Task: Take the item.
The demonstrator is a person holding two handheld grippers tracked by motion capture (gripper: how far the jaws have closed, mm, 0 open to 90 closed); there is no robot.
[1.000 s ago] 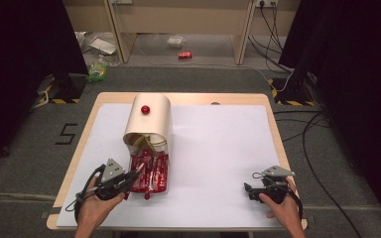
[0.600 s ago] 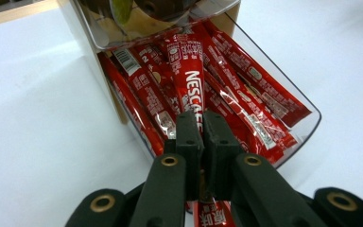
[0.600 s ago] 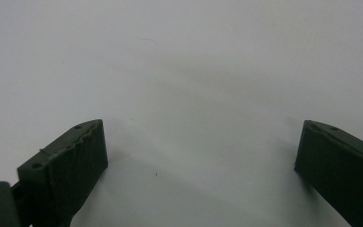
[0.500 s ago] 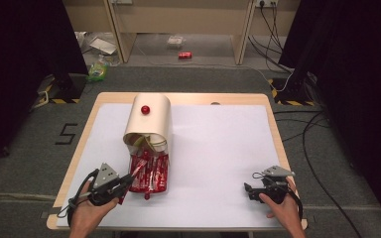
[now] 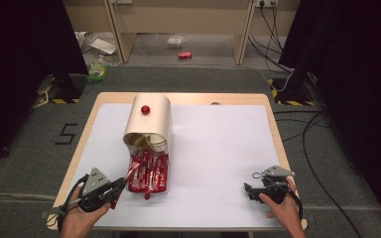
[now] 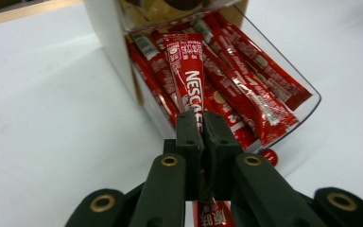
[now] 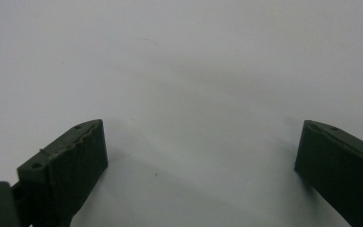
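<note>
Left gripper (image 6: 202, 124) jaws clamp one red coffee sachet (image 6: 189, 78) (over the clear drawer (image 6: 307, 101)); right gripper (image 7: 201, 156) jaws wide, empty.

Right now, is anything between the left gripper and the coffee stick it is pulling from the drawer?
No. The left gripper is shut directly on the red coffee stick, whose far end lies over the other sticks in the clear drawer.

Lab recording space: black curtains (image 5: 25, 59), floor cables (image 5: 307, 124), hazard tape (image 5: 287, 88), paper-covered table (image 5: 218, 148).
</note>
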